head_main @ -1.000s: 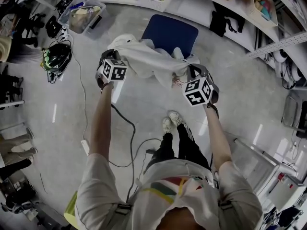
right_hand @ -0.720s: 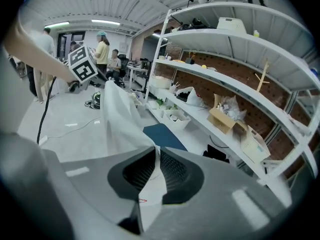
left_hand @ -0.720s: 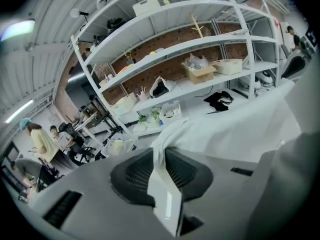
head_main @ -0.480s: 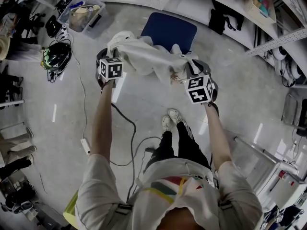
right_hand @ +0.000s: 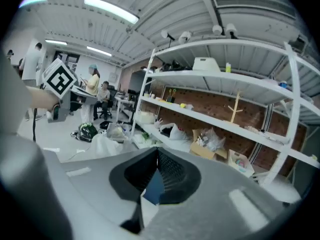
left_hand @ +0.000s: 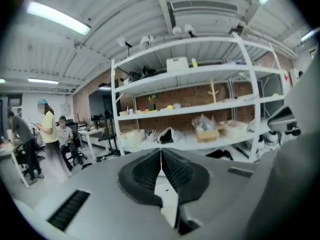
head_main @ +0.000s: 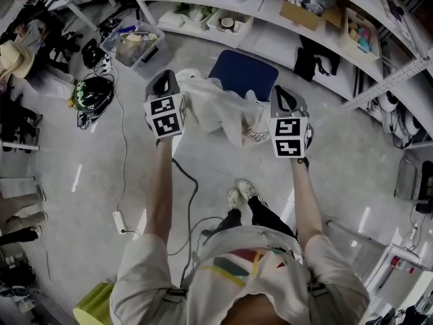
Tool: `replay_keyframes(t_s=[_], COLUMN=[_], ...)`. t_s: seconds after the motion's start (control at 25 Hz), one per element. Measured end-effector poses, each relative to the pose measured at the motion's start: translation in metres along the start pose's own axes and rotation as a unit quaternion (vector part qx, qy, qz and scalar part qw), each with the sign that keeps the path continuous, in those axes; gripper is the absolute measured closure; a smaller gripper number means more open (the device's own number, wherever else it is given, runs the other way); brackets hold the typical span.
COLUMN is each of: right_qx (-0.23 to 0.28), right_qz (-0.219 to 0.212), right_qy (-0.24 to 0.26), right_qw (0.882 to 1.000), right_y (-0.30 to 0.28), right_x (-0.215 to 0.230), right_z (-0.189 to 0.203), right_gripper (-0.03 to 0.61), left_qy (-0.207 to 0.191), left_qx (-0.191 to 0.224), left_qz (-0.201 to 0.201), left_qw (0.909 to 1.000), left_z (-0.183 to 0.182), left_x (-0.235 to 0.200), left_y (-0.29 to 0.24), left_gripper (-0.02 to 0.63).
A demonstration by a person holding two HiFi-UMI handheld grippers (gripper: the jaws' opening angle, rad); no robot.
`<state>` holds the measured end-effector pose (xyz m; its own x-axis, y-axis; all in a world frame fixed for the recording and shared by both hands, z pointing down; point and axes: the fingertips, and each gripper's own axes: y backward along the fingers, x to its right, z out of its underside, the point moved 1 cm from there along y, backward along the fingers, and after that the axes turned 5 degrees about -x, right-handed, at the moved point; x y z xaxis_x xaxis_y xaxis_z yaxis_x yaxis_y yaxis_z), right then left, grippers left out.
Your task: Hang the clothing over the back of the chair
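Observation:
In the head view a white garment (head_main: 218,107) hangs bunched between my two grippers, in front of the blue chair (head_main: 243,72). My left gripper (head_main: 166,81) holds its left end. In the left gripper view the jaws are closing to a thin seam (left_hand: 161,153), with white cloth (left_hand: 167,196) between them lower down. My right gripper (head_main: 283,96) holds the garment's right end. The right gripper view shows this gripper (right_hand: 157,153) with its jaws together, the blue chair (right_hand: 154,186) showing through the gap below them. Both grips are hidden by the gripper bodies in the head view.
White shelving (head_main: 284,19) with boxes and bags runs behind the chair. A clear bin (head_main: 132,42) and a helmet (head_main: 95,93) lie on the floor at the left. A cable (head_main: 183,181) trails past my feet (head_main: 242,191). People stand at desks (left_hand: 35,134) far left.
Both grippers have risen with the garment, which now hangs higher in front of the chair. The head camera has tilted up and shows more of the shelving.

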<state>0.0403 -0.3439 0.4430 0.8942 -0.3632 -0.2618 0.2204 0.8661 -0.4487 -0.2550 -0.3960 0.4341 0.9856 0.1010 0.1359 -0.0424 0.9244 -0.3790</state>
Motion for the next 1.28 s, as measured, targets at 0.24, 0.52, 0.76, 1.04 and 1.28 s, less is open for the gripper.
replay_keyframes(t_s=[0.24,0.52,0.76,1.04,1.28], right_qx=[0.123,0.220,0.240,0.243,0.246], right_qz=[-0.006,-0.020,-0.039,-0.043,-0.047], right_qy=[-0.014,0.000,0.009,0.022,0.020], right_qw=[0.992,0.975,0.970,0.969,0.968], right_y=[0.085,0.172,0.206,0.208,0.210], right_x=[-0.003,-0.034,-0.049,-0.057,-0.057], right_z=[-0.090,-0.131,-0.129,-0.132,-0.133], right_gripper=[0.572,0.572,0.572,0.574,0.574], left_qy=[0.029,0.054,0.045,0.025,0.022], left_qx=[0.120,0.176,0.210,0.210,0.209], left_qz=[0.067,0.054,0.013,-0.018,-0.024], left_qw=[0.9900,0.9814,0.9766,0.9771,0.9774], left_z=[-0.081,-0.098,-0.102,-0.104,-0.103], left_x=[0.074,0.097,0.086,0.073,0.074], left_y=[0.120,0.217,0.257,0.265,0.268], left_gripper=[0.595,0.595,0.595,0.595,0.595])
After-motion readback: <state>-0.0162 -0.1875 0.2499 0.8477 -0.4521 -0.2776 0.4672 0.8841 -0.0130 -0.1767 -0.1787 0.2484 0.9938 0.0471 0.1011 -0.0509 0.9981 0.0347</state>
